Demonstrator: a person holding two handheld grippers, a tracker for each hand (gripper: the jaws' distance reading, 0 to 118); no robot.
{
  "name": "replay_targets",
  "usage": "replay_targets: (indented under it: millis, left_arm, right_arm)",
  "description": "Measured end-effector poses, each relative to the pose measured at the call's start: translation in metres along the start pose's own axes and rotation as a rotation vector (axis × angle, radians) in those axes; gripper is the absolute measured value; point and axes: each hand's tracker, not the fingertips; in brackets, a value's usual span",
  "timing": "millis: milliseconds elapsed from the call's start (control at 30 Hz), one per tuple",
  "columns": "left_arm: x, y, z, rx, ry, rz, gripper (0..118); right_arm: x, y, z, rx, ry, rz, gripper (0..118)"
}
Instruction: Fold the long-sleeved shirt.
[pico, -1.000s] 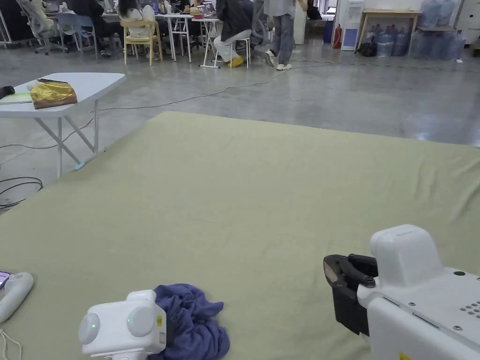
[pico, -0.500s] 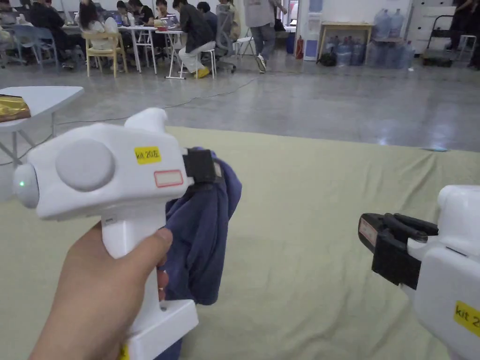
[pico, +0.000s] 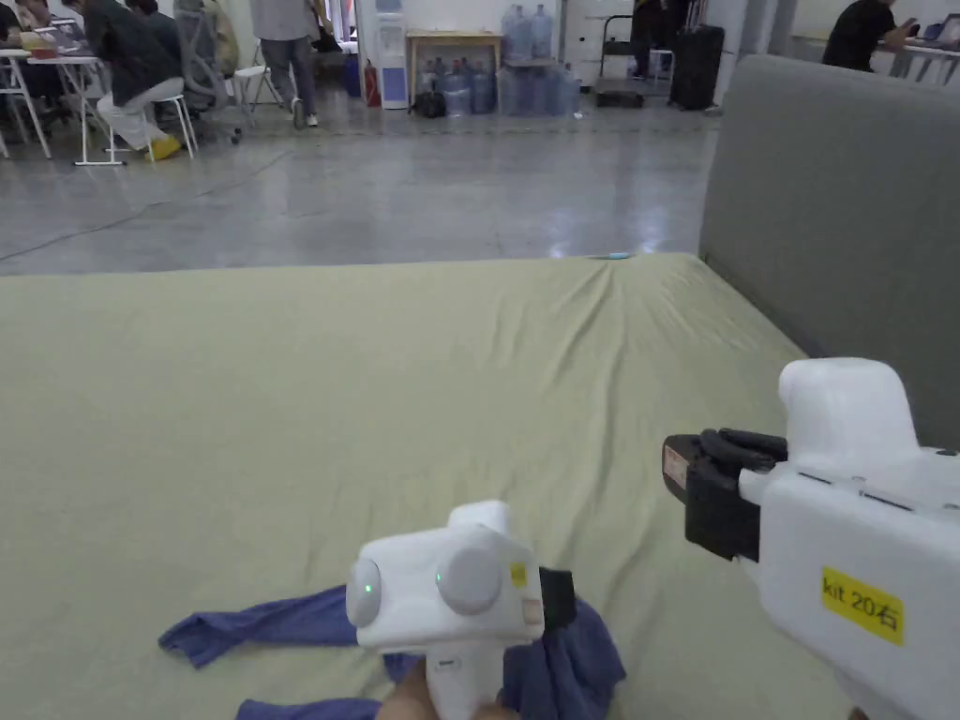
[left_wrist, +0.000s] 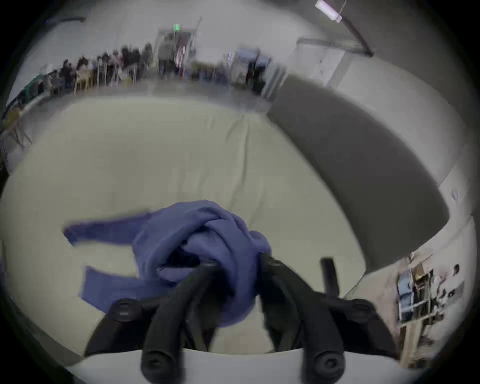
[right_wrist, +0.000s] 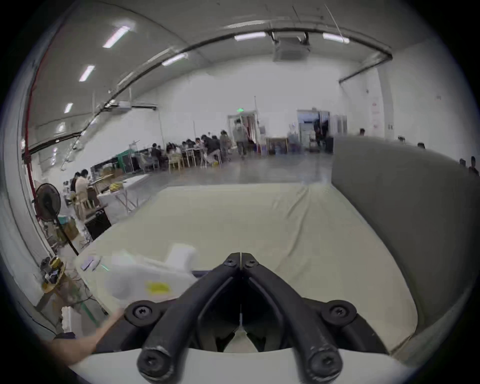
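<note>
**Inspector:** Report what has changed.

**Operator:** Half a second ago I held the long-sleeved shirt (pico: 553, 670) up in the air, bunched under the left claw (left_wrist: 235, 262). Now I have brought it down. The blue bundle lies on the bed (pico: 375, 394), near its close edge, with two sleeves trailing flat to the left.

**Inspector:** Is the left claw still gripping?

**Operator:** In the left gripper view its jaws stand a little apart with a thick wad of blue fabric between and around them. I judge it is still pinching the shirt, though the picture is blurred.

**Inspector:** And the right claw (right_wrist: 240, 258)?

**Operator:** Pressed together, nothing in it, hovering over the bed well to the right of the shirt, near the grey headboard (pico: 844, 187).

**Inspector:** Meaning for the task?

**Operator:** No fold is made yet. The garment is down but crumpled. In my judgement, spreading it flat comes next, likely needing both claws.
</note>
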Motion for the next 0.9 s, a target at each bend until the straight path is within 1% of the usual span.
replay_targets:
  millis: [33, 67, 100, 133, 200, 267, 333, 367, 400, 433, 467, 500, 533, 600, 667, 767, 800, 867, 900]
  left_arm:
    - [-0.003, -0.01, -0.02, -0.051, -0.011, 0.016, 76]
    - [-0.005, -0.017, -0.029, -0.044, 0.0, 0.011, 89]
    - [-0.007, -0.018, -0.027, -0.04, 0.013, 0.028, 89]
    - [-0.002, -0.022, -0.007, -0.031, 0.007, 0.027, 89]
    - [-0.008, -0.01, 0.032, 0.069, -0.075, 0.046, 89]
    - [-0.019, 0.007, 0.078, 0.187, -0.091, -0.001, 89]
    - [-0.035, 0.005, 0.123, 0.255, -0.068, -0.044, 88]
    - [-0.045, -0.003, 0.141, 0.264, -0.031, -0.066, 82]
    - [-0.062, -0.007, 0.148, 0.265, 0.025, -0.065, 73]
    - [-0.073, -0.018, 0.155, 0.288, 0.065, -0.048, 66]
    - [-0.085, -0.031, 0.155, 0.271, 0.098, -0.014, 66]
    - [-0.097, -0.045, 0.15, 0.214, 0.127, 0.016, 30]
    - [-0.112, -0.055, 0.145, 0.18, 0.142, 0.061, 0]
    - [-0.13, -0.067, 0.126, 0.029, 0.093, 0.111, 0]
    - [-0.138, -0.07, 0.108, 0.015, 0.073, 0.127, 0]
    - [-0.135, -0.036, 0.09, 0.046, 0.074, 0.055, 0]
    - [-0.123, -0.029, 0.079, 0.077, 0.079, 0.03, 21]
    - [-0.124, -0.001, 0.046, 0.033, 0.09, 0.019, 118]
    - [-0.127, 0.008, 0.033, 0.025, 0.072, 0.025, 116]
  right_arm:
    - [0.003, -0.005, -0.001, -0.021, -0.03, 0.014, 0]
    - [0.008, -0.012, -0.001, -0.023, -0.033, 0.015, 0]
    - [0.012, -0.016, -0.001, -0.025, -0.032, 0.009, 0]
    - [0.015, -0.019, 0.0, -0.028, -0.027, 0.0, 0]
    - [0.02, -0.023, 0.0, -0.03, -0.001, -0.018, 0]
    - [0.021, -0.026, -0.002, -0.017, 0.024, -0.044, 0]
    - [0.021, -0.033, -0.004, -0.015, 0.07, -0.081, 0]
    - [0.021, -0.039, -0.005, -0.02, 0.093, -0.097, 0]
    - [0.02, -0.047, -0.007, -0.031, 0.108, -0.107, 0]
    - [0.018, -0.055, -0.01, -0.048, 0.119, -0.109, 0]
    - [0.017, -0.065, -0.014, -0.07, 0.125, -0.111, 0]
    - [0.015, -0.076, -0.019, -0.098, 0.128, -0.114, 0]
    - [0.013, -0.084, -0.024, -0.129, 0.135, -0.121, 0]
    - [0.011, -0.098, -0.034, -0.201, 0.137, -0.14, 0]
    - [0.01, -0.106, -0.041, -0.238, 0.14, -0.16, 0]
    - [0.01, -0.11, -0.047, -0.258, 0.135, -0.169, 0]
    - [0.011, -0.111, -0.049, -0.267, 0.126, -0.175, 0]
    - [0.015, -0.113, -0.052, -0.284, 0.114, -0.196, 0]
    - [0.018, -0.114, -0.055, -0.296, 0.101, -0.206, 0]
